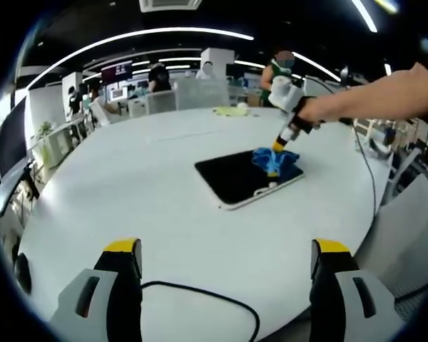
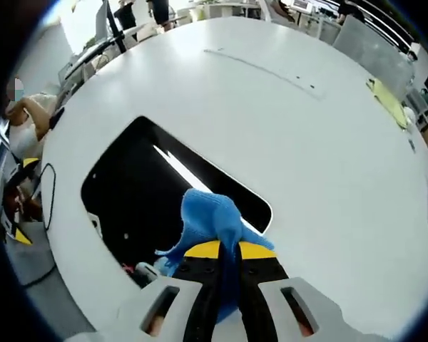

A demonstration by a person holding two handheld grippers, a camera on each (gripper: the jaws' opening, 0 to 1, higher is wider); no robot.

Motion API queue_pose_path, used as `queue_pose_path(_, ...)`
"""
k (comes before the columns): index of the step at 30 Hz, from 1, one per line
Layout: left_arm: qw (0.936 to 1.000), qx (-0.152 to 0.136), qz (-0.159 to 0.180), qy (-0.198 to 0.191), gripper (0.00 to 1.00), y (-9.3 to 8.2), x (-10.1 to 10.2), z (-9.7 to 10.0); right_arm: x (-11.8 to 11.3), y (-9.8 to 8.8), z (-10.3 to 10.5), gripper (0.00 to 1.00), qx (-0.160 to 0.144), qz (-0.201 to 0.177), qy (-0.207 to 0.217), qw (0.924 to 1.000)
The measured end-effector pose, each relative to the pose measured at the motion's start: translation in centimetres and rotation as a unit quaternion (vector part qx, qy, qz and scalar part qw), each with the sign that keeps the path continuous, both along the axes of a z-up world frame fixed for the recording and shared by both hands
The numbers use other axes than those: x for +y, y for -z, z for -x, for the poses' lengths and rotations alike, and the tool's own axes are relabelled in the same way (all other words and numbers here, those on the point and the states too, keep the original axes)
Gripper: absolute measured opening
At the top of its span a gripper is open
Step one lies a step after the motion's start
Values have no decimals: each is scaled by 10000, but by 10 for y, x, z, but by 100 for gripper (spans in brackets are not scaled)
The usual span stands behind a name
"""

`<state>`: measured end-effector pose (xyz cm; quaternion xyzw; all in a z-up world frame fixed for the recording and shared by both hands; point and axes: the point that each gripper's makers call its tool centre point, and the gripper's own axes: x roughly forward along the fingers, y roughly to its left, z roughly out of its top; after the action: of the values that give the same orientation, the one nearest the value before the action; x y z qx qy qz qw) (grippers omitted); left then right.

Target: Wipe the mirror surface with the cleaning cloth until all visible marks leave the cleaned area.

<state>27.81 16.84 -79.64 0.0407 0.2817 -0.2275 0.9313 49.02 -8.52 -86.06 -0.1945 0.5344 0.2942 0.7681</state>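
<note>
The mirror lies flat on the round white table, a dark rounded rectangle in a white frame. A blue cleaning cloth rests on its far right corner, and my right gripper comes down on it from a person's arm. In the right gripper view my right gripper is shut on the blue cloth, which presses on the mirror near its edge. My left gripper is open with nothing between its jaws, held back at the table's near edge.
A black cable loops on the table near my left gripper. A yellow-green cloth lies at the far side of the table, also in the right gripper view. Chairs and desks ring the table, with people beyond.
</note>
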Motion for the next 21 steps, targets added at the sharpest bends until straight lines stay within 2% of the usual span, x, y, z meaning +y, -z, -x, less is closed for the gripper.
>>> queue_pose_path(2,10000,4,-2,-12,99,0,0,0,1,-3,8,3,268,-66,159,9995)
queue_pose_path(4,10000,6,4,-21,99,0,0,0,1,-4,7,3,325,-61,106,9994)
queue_pose_path(9,10000,31,-6,-19,99,0,0,0,4,-6,6,3,375,12,17,9993)
queue_pose_path(21,10000,60,-26,-12,99,1,0,0,2,-6,-17,3,440,61,-8,9990)
